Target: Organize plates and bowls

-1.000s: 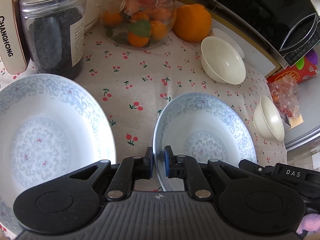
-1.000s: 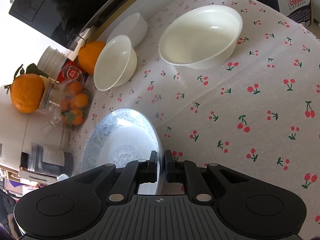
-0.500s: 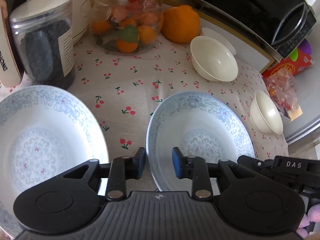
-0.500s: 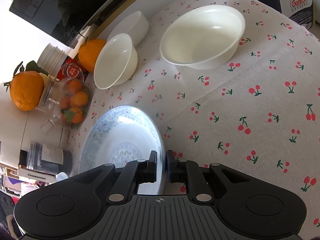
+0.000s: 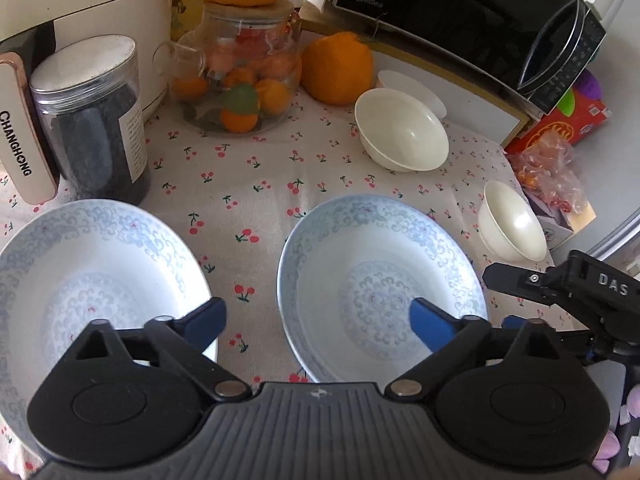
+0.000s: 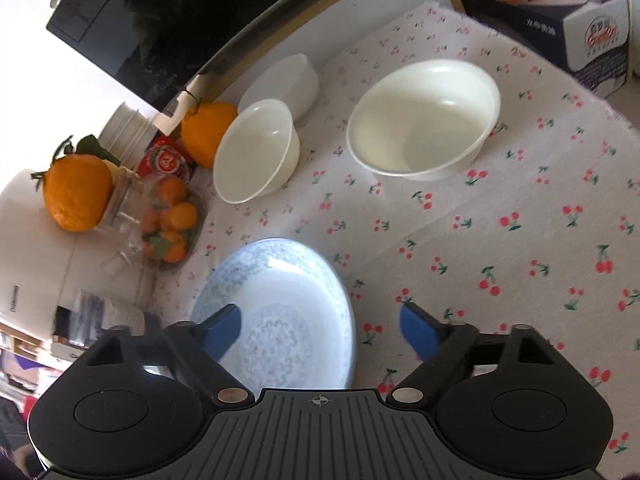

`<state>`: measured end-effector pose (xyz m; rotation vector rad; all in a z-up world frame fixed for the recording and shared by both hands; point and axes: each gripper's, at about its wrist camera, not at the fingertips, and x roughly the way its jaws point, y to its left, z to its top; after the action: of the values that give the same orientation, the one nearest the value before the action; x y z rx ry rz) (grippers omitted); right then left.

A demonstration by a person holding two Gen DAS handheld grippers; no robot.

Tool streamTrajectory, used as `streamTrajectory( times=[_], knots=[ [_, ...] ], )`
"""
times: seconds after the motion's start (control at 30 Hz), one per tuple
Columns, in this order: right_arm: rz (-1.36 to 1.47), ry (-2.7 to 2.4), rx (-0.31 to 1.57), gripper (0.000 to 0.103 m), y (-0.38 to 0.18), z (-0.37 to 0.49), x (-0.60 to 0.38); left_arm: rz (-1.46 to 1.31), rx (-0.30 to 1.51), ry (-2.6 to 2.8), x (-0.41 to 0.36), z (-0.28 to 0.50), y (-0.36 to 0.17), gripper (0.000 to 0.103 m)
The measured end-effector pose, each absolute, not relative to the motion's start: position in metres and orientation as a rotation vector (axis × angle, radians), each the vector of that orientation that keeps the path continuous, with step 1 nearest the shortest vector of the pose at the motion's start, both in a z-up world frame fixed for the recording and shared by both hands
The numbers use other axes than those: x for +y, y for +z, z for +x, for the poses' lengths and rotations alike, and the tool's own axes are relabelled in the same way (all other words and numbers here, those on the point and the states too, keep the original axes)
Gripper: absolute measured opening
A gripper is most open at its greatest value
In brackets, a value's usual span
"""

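Plates: right blue-patterned plate (image 5: 380, 280) flat on cherry-print bench (image 5: 248, 184), beside its twin (image 5: 92, 276) at left. Left tool (image 5: 318, 318) and right tool (image 6: 320, 326) both spreading, pinching nothing. Probably released for stacking; cream bowls (image 6: 424, 120) far right, unsorted.

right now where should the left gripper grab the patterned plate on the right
Grip the plate by its thin near rim, coming down from the near side with one of the fingers inside and one outside; it lies flat on the cloth, so only the raised edge offers purchase.
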<state>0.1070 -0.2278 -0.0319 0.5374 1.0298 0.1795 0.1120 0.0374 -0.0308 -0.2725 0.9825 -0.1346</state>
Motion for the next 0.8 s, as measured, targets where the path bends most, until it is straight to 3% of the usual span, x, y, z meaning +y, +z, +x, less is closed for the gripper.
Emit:
streamTrajectory(
  times=[0.8],
  knots=[
    [0.386,0.307,0.995,0.096,0.003,0.077,-0.163,-0.266,0.955,0.042,0.120,0.060,-0.019,0.102]
  ],
)
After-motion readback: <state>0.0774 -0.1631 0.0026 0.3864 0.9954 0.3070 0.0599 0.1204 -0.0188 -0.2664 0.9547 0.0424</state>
